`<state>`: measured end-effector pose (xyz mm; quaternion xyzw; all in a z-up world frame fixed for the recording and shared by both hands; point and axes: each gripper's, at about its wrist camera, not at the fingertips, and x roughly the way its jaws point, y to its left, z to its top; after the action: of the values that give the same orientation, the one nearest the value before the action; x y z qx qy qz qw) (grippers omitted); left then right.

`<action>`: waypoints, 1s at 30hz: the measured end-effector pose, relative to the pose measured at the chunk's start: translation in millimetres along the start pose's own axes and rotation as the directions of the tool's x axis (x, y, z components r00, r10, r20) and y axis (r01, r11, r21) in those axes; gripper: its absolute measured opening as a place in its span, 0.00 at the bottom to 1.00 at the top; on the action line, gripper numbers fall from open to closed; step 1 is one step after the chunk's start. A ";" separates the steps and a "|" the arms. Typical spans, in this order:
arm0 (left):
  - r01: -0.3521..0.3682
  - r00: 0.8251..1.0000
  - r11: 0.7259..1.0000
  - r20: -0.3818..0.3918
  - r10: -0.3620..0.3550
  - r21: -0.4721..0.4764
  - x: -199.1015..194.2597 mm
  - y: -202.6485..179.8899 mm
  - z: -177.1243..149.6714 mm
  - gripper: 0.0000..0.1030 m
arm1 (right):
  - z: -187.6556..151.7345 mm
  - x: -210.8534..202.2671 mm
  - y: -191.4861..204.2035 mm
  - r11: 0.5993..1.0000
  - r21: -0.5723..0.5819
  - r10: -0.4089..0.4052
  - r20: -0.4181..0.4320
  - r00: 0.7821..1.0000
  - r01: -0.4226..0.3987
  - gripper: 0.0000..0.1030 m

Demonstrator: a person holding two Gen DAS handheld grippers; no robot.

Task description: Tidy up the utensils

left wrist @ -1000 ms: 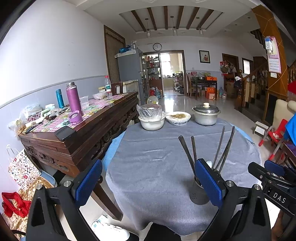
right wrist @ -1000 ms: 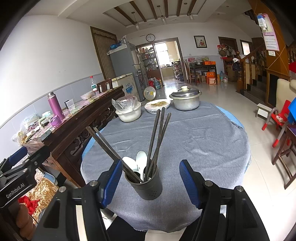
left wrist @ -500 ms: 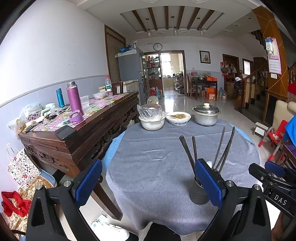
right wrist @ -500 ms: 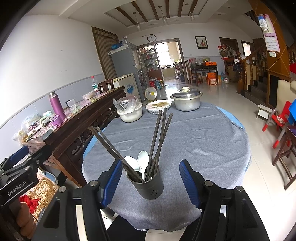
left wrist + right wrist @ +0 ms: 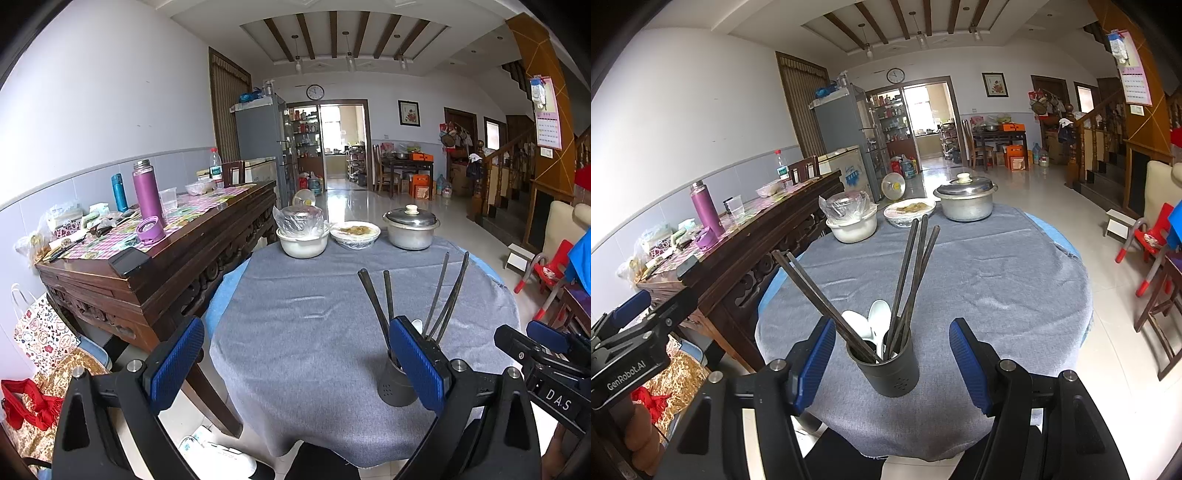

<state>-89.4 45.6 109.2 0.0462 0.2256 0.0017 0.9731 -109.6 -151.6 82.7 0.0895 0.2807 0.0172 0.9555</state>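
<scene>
Now both grippers sat apart, empty: right gripper straddled the utensil holder w/ chopsticks, untouched; left gripper just left of holder.

We count one dark holder in the lower centre of the right wrist frame, with five chopsticks and two white spoons standing in it. At the upper centre sit three dishes: one bowl covered in plastic, one covered plate and one lidded pot. At the left we see one purple flask.
</scene>
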 end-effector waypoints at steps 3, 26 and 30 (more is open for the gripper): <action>0.002 1.000 1.000 0.000 -0.002 -0.003 0.0 0.6 -0.3 0.97 | 0.4 -0.3 1.8 1.000 -0.004 0.001 0.001 1.000 -0.001 0.66; 0.003 1.000 1.000 -0.003 -0.003 -0.014 -1.6 2.1 0.0 0.97 | 2.2 2.3 6.9 1.000 -0.013 0.003 0.003 1.000 -0.003 0.66; 0.005 1.000 1.000 -0.005 -0.006 -0.014 -1.9 1.8 -0.7 0.97 | 2.0 1.9 6.0 1.000 -0.013 0.003 0.003 1.000 -0.003 0.66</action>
<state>-91.4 47.4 109.6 0.0386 0.2281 0.0008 0.9729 -106.8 -145.8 84.4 0.0836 0.2792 0.0205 0.9564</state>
